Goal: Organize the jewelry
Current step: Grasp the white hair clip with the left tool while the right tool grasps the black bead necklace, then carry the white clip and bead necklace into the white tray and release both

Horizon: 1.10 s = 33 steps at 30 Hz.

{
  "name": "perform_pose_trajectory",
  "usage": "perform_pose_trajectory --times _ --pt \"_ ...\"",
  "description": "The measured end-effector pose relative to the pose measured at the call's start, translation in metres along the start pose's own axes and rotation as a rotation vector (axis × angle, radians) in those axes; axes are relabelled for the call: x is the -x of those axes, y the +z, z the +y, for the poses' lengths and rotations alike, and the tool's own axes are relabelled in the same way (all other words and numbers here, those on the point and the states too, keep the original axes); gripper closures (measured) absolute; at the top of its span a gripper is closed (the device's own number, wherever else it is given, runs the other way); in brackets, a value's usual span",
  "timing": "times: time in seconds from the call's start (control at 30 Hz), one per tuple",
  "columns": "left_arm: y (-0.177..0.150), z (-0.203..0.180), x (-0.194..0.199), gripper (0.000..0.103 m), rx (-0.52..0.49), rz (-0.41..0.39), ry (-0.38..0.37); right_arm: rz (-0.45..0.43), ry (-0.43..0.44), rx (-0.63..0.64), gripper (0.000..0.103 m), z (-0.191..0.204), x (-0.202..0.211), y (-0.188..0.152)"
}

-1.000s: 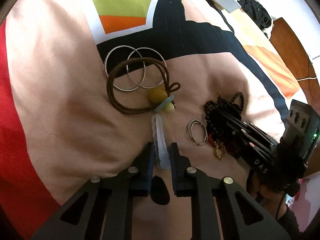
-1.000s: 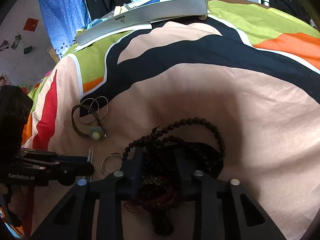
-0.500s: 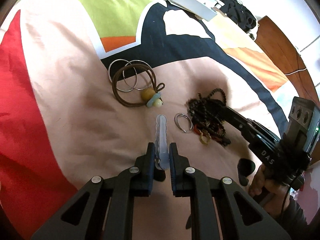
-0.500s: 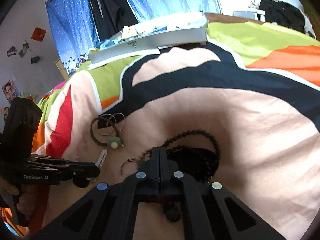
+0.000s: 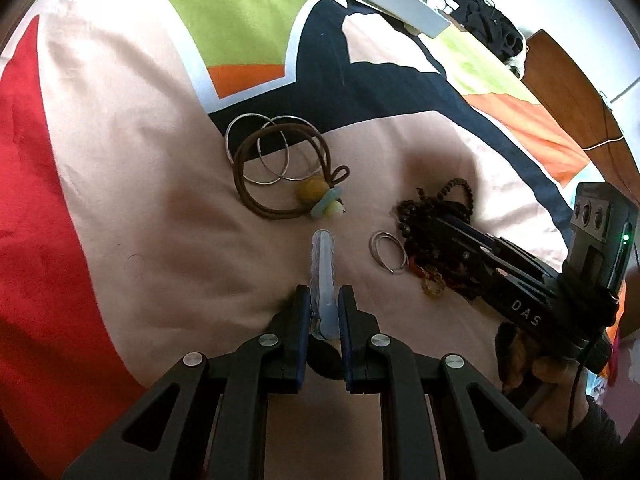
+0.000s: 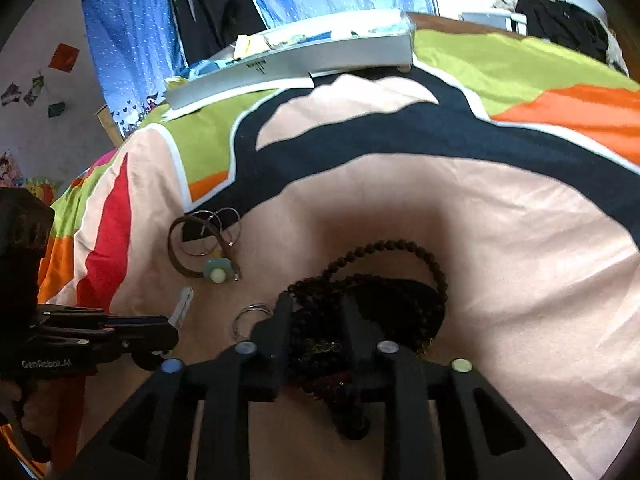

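Observation:
My left gripper (image 5: 323, 296) is shut on a pale blue translucent hair clip (image 5: 323, 264) that sticks out forward above the bedspread. Beyond its tip lie a brown cord bracelet (image 5: 256, 200) with a yellow bead and two silver bangles (image 5: 264, 148). A pair of small silver rings (image 5: 386, 250) lies to the right. My right gripper (image 6: 316, 304) stands over a heap of dark bead strings (image 6: 400, 248). Its jaws are opening, with the beads lying between them. The heap's lower part is hidden behind the fingers.
Everything lies on a soft bedspread (image 6: 500, 240) patterned in pink, navy, green, orange and red. A long grey box (image 6: 320, 60) sits at the bed's far edge. Dark clothes (image 5: 488, 28) are piled at the far right. A hand (image 5: 552, 372) grips the right tool.
The right gripper's jaws closed fully over the bead heap, then spread apart again. The left gripper, still gripping the clip, drew back a little from the cord bracelet.

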<state>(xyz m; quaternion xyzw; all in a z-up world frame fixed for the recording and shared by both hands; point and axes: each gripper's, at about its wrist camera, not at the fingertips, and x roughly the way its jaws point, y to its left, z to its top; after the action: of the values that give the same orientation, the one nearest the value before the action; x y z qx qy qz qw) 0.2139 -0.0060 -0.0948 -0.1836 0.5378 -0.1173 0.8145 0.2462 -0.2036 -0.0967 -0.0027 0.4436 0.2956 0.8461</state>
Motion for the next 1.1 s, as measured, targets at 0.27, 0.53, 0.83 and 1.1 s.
perform_pose_trajectory --times 0.27,0.53,0.83,1.1 --pt "0.001 0.008 0.0 0.092 0.0 0.01 -0.015 0.069 0.02 -0.006 0.078 -0.005 -0.021 0.003" --pt "0.0 0.005 0.0 0.092 -0.012 0.003 -0.006 0.111 0.004 0.001 0.077 -0.004 -0.035 0.009" --pt "-0.003 0.0 0.015 0.092 -0.048 -0.034 -0.024 0.028 0.005 0.015 0.097 -0.003 -0.017 0.008" --pt "0.003 -0.017 0.054 0.092 -0.11 -0.117 -0.041 -0.132 -0.047 0.07 0.097 0.021 0.035 0.025"
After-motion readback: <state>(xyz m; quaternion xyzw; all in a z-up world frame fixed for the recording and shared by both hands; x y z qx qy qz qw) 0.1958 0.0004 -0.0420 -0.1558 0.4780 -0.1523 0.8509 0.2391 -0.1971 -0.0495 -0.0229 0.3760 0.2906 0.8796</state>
